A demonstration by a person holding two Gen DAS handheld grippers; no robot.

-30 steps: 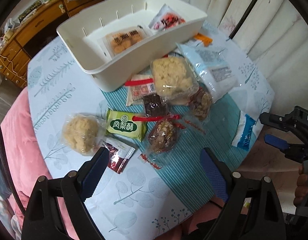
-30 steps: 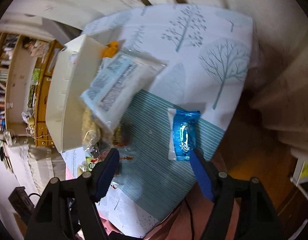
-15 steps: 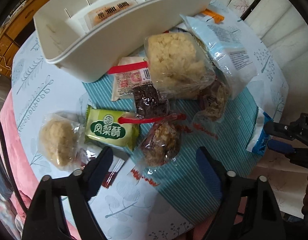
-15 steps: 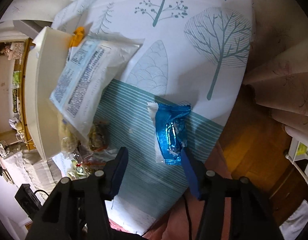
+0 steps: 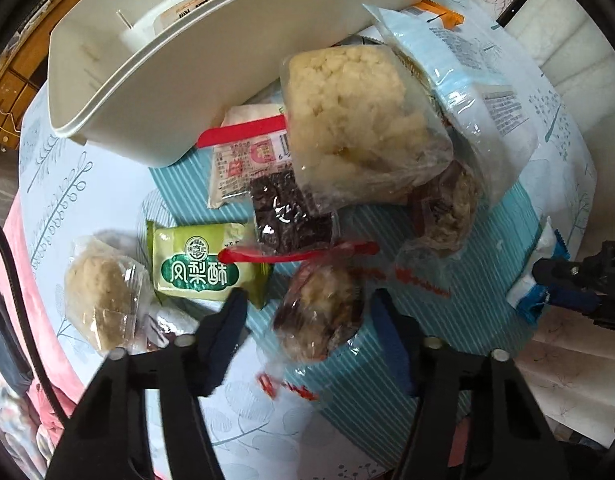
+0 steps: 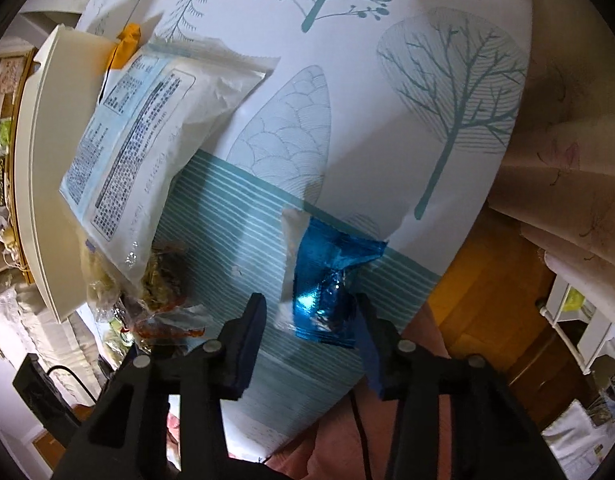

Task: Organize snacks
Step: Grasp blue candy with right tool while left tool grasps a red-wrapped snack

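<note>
The snacks still lie loose on the table point(image 5: 87, 184) before the white bin point(image 5: 211, 80), but both tools have come down, the left tool point(image 5: 307, 312) closing around the nut cluster packet point(image 5: 319, 316) and the right tool point(image 6: 309, 320) around the blue packet point(image 6: 327, 280) at the table's edge, neither yet gripped, so both pickups seem near.

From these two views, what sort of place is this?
Probably a room in a home: a tablecloth with printed trees, curtains over a wooden floor, and a wooden cabinet behind the white bin.
</note>
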